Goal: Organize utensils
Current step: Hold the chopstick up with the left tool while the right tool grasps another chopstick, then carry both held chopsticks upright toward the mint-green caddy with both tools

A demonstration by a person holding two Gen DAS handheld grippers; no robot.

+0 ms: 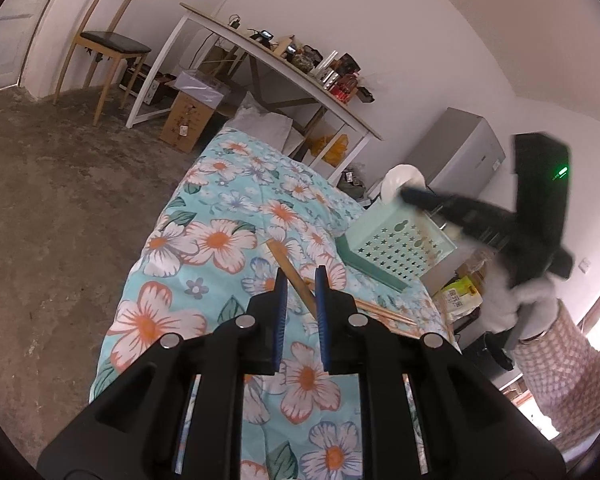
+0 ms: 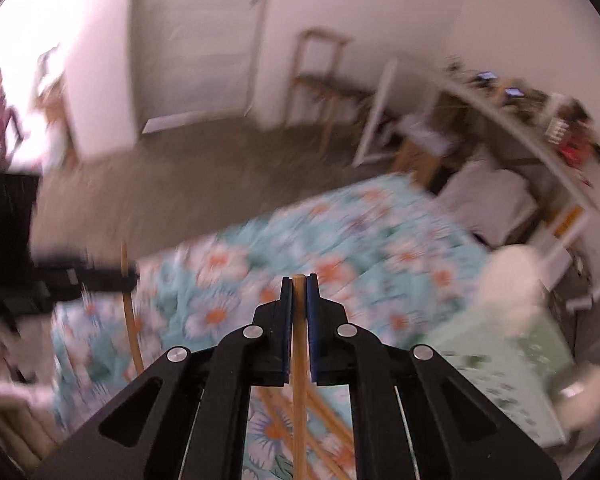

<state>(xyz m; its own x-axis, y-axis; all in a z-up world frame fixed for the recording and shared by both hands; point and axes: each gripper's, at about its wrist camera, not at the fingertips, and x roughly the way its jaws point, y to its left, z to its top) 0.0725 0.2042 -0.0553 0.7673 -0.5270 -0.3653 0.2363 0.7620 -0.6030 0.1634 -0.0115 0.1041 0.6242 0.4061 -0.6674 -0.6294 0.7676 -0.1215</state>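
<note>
Chopsticks: L gripper [image 1: 301,276] clamps one [image 1: 290,264], R gripper [image 2: 299,284] clamps another [image 2: 299,344], no legible text.

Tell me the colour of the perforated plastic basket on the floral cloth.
Pale mint green perforated plastic basket, star-shaped holes; clearest in the left wrist view.

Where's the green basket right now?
In the left wrist view the basket sits on the floral cloth, right of the left gripper, with a white plate behind it and loose chopsticks in front.

A lived-in home room: floral bedspread [image 1: 236,240] across the middle of the frame, wooden chair [image 1: 104,40] upper left, cluttered white desk [image 1: 284,68] along the wall, bare concrete floor [image 1: 52,208]
</note>
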